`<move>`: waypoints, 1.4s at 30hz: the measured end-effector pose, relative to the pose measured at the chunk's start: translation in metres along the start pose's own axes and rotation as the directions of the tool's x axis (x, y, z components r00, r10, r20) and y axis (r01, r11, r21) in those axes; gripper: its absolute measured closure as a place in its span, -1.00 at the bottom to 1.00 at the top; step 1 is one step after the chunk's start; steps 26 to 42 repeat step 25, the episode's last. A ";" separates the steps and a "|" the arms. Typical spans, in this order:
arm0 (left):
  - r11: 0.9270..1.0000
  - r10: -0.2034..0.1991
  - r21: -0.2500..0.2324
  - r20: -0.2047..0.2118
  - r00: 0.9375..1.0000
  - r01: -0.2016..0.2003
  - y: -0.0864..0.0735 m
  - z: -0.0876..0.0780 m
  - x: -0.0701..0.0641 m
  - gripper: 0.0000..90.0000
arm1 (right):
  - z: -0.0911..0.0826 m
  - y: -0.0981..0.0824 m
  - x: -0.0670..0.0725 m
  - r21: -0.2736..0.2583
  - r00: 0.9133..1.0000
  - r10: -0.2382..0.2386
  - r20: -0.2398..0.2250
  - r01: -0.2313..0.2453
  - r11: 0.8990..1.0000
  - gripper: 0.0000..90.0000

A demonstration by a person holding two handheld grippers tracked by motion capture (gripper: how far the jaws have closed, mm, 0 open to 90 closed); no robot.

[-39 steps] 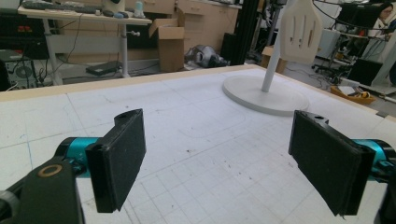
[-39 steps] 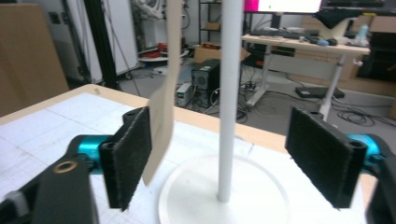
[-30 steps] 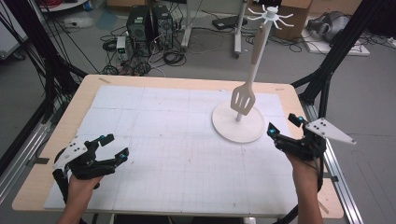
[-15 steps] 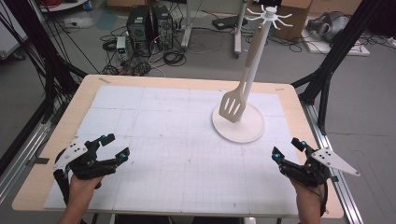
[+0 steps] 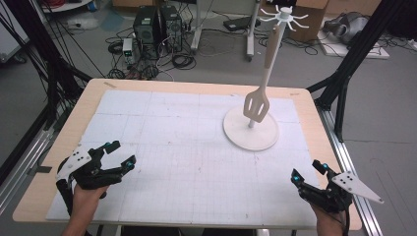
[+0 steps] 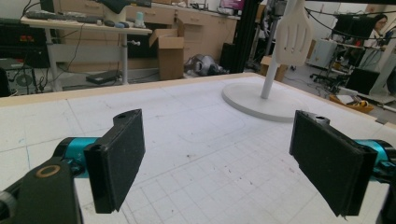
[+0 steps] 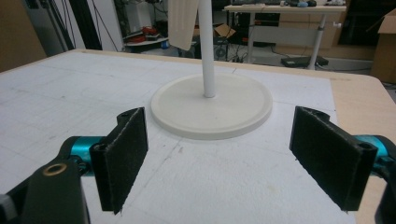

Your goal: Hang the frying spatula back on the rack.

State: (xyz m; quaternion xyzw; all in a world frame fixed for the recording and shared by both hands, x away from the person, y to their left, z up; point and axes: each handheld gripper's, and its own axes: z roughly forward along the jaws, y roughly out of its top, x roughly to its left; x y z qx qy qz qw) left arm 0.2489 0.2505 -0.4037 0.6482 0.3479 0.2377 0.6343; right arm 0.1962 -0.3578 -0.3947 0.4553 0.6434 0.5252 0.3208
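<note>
A cream slotted spatula [image 5: 256, 105] is hanging on a white stand [image 5: 251, 129], apparently from a top hook. The bench [image 5: 172, 142] is wearing a gridded white mat; cabled equipment is sitting behind. I am holding my left gripper [image 5: 118, 155] and right gripper [image 5: 307, 171] wide open, empty, well apart from the spatula.

Each claw is built from black parts. On the left claw [image 5: 116, 153] and the right claw [image 5: 308, 172], teal cylinders are seen behind two flat black jaws, which are covered with rough dark padding. A grey three-cornered plate with small dark holes is carried on top of each. A brass-coloured ring is set into the black body.
</note>
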 end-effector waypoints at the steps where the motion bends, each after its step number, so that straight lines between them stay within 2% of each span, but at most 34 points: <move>1: 1.000 0.003 0.002 0.000 1.000 -0.003 0.000 0.000 0.000 -0.58 | -0.001 0.000 0.001 0.003 1.000 -0.003 0.002 0.003 1.000 -0.59; 17: 1.000 0.002 0.014 0.000 1.000 -0.002 -0.003 -0.001 -0.001 -0.58 | 0.002 -0.002 0.005 0.024 1.000 -0.001 -0.001 0.001 1.000 -0.59; 25: 1.000 -0.003 0.028 -0.020 1.000 0.003 -0.006 -0.001 0.000 -0.57 | 0.004 -0.002 0.003 0.018 1.000 0.014 -0.007 -0.014 1.000 -0.59; 42: 1.000 -0.003 0.028 -0.020 1.000 0.003 -0.006 -0.001 0.000 -0.57 | 0.004 -0.002 0.003 0.018 1.000 0.014 -0.007 -0.014 1.000 -0.59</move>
